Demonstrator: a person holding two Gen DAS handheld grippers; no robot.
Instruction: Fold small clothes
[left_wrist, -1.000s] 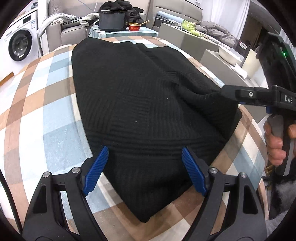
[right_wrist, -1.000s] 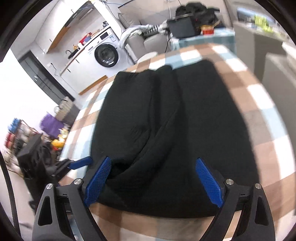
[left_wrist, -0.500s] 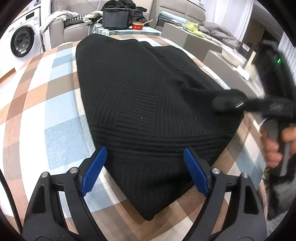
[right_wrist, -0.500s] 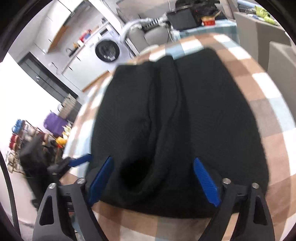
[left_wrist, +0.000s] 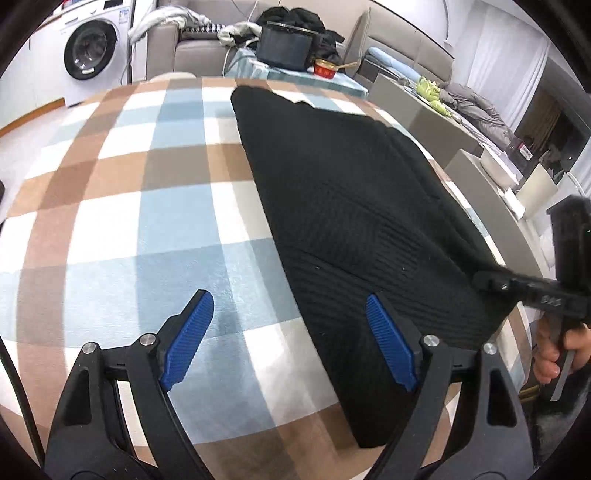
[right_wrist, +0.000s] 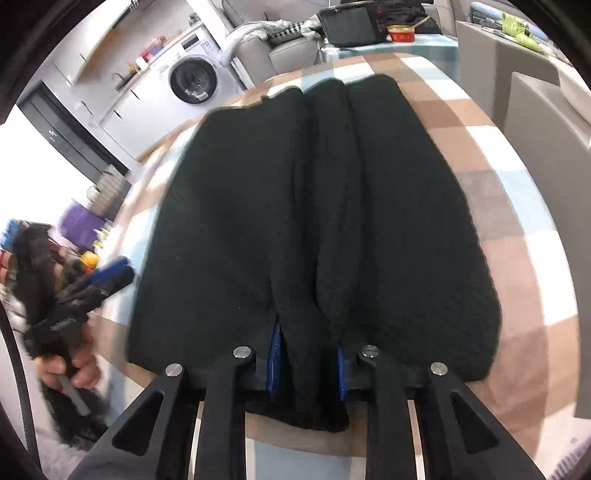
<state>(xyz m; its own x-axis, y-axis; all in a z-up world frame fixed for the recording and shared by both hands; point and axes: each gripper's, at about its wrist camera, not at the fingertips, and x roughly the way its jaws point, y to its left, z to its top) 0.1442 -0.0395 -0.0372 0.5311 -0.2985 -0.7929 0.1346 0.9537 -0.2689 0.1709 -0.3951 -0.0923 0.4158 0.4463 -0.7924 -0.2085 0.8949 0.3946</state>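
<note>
Black ribbed knit (left_wrist: 354, 206) lies flat on a checked cloth (left_wrist: 147, 206) of brown, blue and white squares that covers the table. It runs from the near edge toward the far end, and in the right wrist view a long raised fold (right_wrist: 325, 206) runs down its middle.

Right gripper (right_wrist: 308, 363) sits at the near hem. Its jaws have just been closing, and its blue pads (right_wrist: 275, 354) now pinch a bunched ridge of the knit between them, with cloth bulging out past the pads on the near side. From the left wrist view the same tool shows at the right edge of the knit, a hand (left_wrist: 554, 354) wrapped round its handle.

Left gripper (left_wrist: 288, 339) hangs with its jaws spread wide. Its left pad (left_wrist: 188, 339) is over bare checked cloth, and its right pad (left_wrist: 391, 347) is over the knit's left near part (whether it touches the fabric I cannot tell). Nothing is pinched between them. In the right wrist view this tool appears blurred at the far left, off the table edge, held in a hand (right_wrist: 70, 365).

Beyond the table stand a washer (left_wrist: 92, 48), a grey sofa (left_wrist: 192, 40) with heaped clothes, and a dark box (left_wrist: 284, 44) beside a red bowl (left_wrist: 325, 68)
</note>
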